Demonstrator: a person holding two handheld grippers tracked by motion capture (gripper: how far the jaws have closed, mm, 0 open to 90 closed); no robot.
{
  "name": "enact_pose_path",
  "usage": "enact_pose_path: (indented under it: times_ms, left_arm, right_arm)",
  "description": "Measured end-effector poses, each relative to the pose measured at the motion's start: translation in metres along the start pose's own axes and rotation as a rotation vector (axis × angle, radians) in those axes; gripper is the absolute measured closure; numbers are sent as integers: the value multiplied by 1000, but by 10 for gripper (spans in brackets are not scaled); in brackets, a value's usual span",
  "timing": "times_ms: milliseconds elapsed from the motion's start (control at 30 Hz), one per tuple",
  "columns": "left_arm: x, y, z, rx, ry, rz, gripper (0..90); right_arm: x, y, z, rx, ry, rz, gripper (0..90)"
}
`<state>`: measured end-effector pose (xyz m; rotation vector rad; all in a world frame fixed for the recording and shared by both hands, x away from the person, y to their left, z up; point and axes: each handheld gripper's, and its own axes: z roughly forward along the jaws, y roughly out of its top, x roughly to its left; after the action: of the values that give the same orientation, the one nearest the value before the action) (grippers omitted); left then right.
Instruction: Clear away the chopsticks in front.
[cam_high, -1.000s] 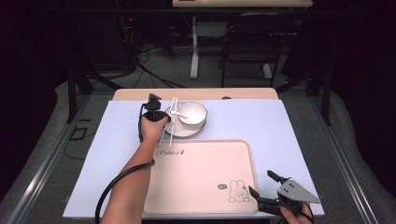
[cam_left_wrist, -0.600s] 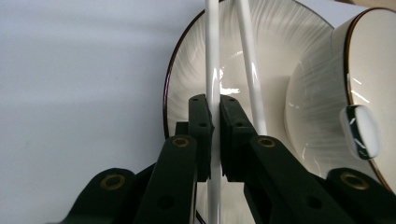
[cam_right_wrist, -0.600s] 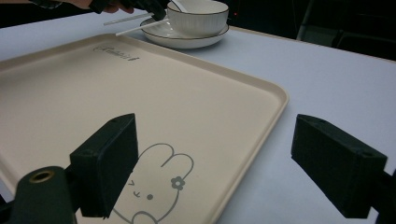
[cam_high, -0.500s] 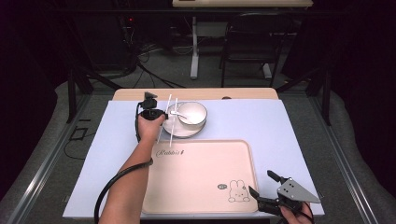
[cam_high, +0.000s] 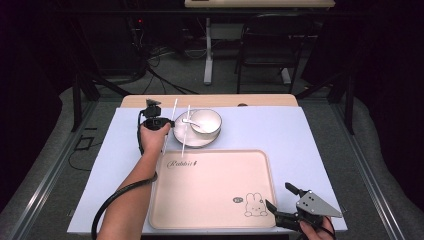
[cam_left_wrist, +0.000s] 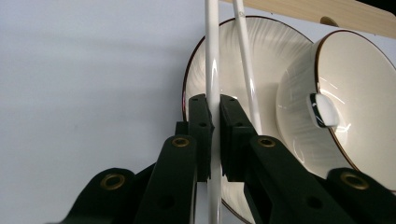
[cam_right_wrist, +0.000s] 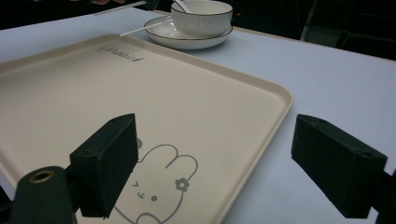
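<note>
Two white chopsticks (cam_high: 170, 126) cross the plate (cam_high: 184, 140) beside the bowl (cam_high: 206, 121); left hand-held gripper (cam_high: 167, 122) clenches one, arm stretched forward. Right hand-held gripper (cam_high: 282, 205) rests released near the tray (cam_high: 210, 200) corner.

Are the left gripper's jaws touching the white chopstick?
Touching. In the left gripper view, the left gripper has both black jaws pressed against the white chopstick, with no gap either side.
</note>
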<state>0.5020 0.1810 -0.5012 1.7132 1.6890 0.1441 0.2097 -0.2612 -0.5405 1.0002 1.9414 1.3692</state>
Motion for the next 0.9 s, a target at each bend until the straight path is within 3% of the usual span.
enact_pose_path:
  times_ms: [367,567,767,900]
  left_arm:
    - [8,-16,-27,-40,-27,-21,850]
    - [12,-22,-38,-46,-20,-29,850]
    - [16,-31,-48,-54,-38,-26,850]
    - [16,-41,-53,-59,-60,-48,850]
  right_arm:
    - [-3,0,-1,-3,3,29,143]
    - [-4,0,-1,-5,10,34,143]
    - [-4,0,-1,-7,11,40,143]
    - [-4,0,-1,-8,11,42,143]
